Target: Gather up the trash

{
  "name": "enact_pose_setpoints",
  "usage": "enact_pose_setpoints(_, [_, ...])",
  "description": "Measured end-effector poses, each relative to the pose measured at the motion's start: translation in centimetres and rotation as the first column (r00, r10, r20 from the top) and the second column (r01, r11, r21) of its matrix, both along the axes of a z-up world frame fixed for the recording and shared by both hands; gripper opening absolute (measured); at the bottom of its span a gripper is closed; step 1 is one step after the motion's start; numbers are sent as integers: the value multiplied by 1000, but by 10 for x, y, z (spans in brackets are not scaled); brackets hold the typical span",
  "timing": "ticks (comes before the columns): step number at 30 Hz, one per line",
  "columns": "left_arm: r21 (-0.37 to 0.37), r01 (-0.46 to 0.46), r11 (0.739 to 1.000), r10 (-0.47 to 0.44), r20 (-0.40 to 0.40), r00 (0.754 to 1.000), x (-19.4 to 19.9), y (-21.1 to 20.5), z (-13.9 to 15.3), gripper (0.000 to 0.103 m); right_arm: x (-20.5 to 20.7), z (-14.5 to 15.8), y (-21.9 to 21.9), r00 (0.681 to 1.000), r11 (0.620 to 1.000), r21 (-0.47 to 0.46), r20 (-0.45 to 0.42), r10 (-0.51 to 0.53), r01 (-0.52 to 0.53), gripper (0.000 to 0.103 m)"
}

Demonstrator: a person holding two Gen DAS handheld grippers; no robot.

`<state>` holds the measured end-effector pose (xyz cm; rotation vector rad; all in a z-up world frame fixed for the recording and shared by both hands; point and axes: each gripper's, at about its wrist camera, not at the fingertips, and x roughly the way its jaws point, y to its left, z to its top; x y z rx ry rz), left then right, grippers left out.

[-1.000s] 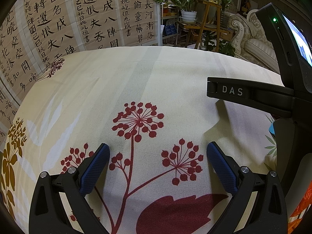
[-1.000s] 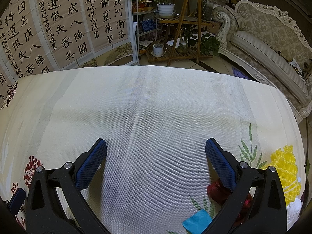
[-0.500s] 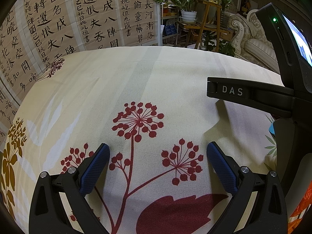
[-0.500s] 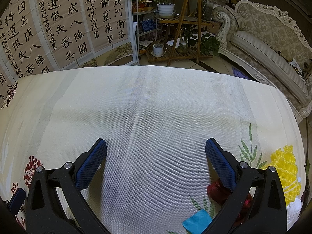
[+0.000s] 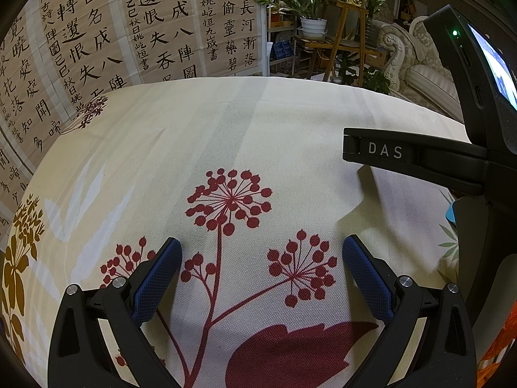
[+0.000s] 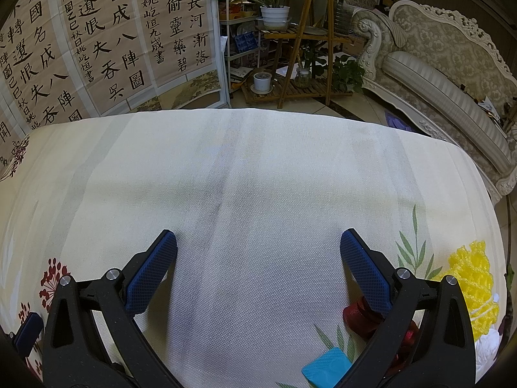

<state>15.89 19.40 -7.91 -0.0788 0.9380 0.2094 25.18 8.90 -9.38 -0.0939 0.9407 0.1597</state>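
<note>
My left gripper (image 5: 261, 250) hovers open over the flower-printed tablecloth (image 5: 226, 135), nothing between its blue pads. In the right wrist view my right gripper (image 6: 258, 242) is also open above bare cloth. Trash lies at that view's lower right: a yellow foam net (image 6: 475, 278), a crumpled red wrapper (image 6: 358, 318) half hidden behind the right finger, a small blue piece (image 6: 326, 367), and something white (image 6: 488, 347) at the edge. The right gripper's black body (image 5: 420, 158) fills the right side of the left wrist view; a sliver of the blue piece (image 5: 449, 215) shows behind it.
Calligraphy screens (image 6: 106, 42) stand beyond the table's far edge. A wooden plant stand (image 6: 303, 42) with pots and an ornate sofa (image 6: 446, 84) lie behind to the right. An orange patch (image 5: 497, 346) shows at the left wrist view's lower right corner.
</note>
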Motion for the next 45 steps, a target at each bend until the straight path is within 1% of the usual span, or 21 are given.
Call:
enact_pose_setpoints(11, [-7, 22, 1000, -22, -6, 1000, -3, 1, 2, 97, 0, 0, 0, 1000, 1000, 1, 0, 0, 0, 99])
enact_pose_setpoints(16, [-22, 33, 999, -34, -30, 999, -3, 4, 4, 97, 0, -1, 0, 1000, 1000, 1, 1, -1, 1, 99])
enact_pose_setpoints(17, [-31, 29, 999, -30, -22, 999, -4, 5, 6, 97, -1, -1, 0, 1000, 1000, 2, 1, -1, 1, 99])
enact_pose_setpoints(18, [-25, 24, 999, -24, -13, 1000, -6, 6, 7, 97, -1, -1, 0, 1000, 1000, 2, 1, -1, 1, 99])
enact_pose_setpoints(23, [46, -3, 999, 0, 60, 998, -15, 13, 15, 97, -1, -1, 0, 1000, 1000, 0, 1, -1, 1, 99])
enact_pose_setpoints(25, [60, -16, 998, 11, 80, 997, -18, 17, 16, 97, 0, -1, 1, 1000, 1000, 3, 1, -1, 1, 99])
enact_pose_setpoints(28, [29, -38, 999, 35, 107, 994, -22, 26, 17, 97, 2, -2, 4, 1000, 1000, -6, 1, -1, 1, 99])
enact_pose_setpoints(31, [5, -49, 999, 48, 133, 990, -26, 31, 21, 97, 4, -2, 7, 1000, 1000, 7, 4, -10, 10, 99])
enact_pose_setpoints(34, [2, -48, 999, 47, 153, 987, -28, 30, 23, 97, 7, 1, 9, 999, 1000, 4, -35, -6, 6, 99])
enact_pose_setpoints(37, [13, -58, 998, 54, 178, 982, -33, 28, 27, 97, 10, 4, 10, 996, 1000, 10, -93, 4, -3, 99])
enact_pose_setpoints(38, [21, -66, 998, 61, 187, 980, -34, 27, 30, 97, 8, 5, 8, 994, 1000, 27, -107, 6, -3, 99])
enact_pose_setpoints(40, [36, -84, 996, 76, 187, 979, -37, 25, 33, 97, 1, 13, 1, 992, 996, 91, -129, 13, -1, 99])
enact_pose_setpoints(41, [42, -85, 996, 76, 183, 980, -38, 23, 35, 97, -4, 18, -1, 993, 995, 102, -120, 19, -6, 99])
enact_pose_setpoints(42, [47, -84, 995, 74, 182, 981, -40, 22, 36, 97, -13, 30, -6, 996, 995, 99, -81, 23, -15, 99])
enact_pose_setpoints(44, [66, -81, 995, 68, 182, 981, -46, 17, 42, 97, -37, 58, -20, 999, 995, 94, 27, 30, -33, 99])
enact_pose_setpoints(45, [73, -82, 994, 68, 185, 980, -50, 13, 44, 97, -48, 68, -27, 998, 994, 101, 64, 30, -36, 99])
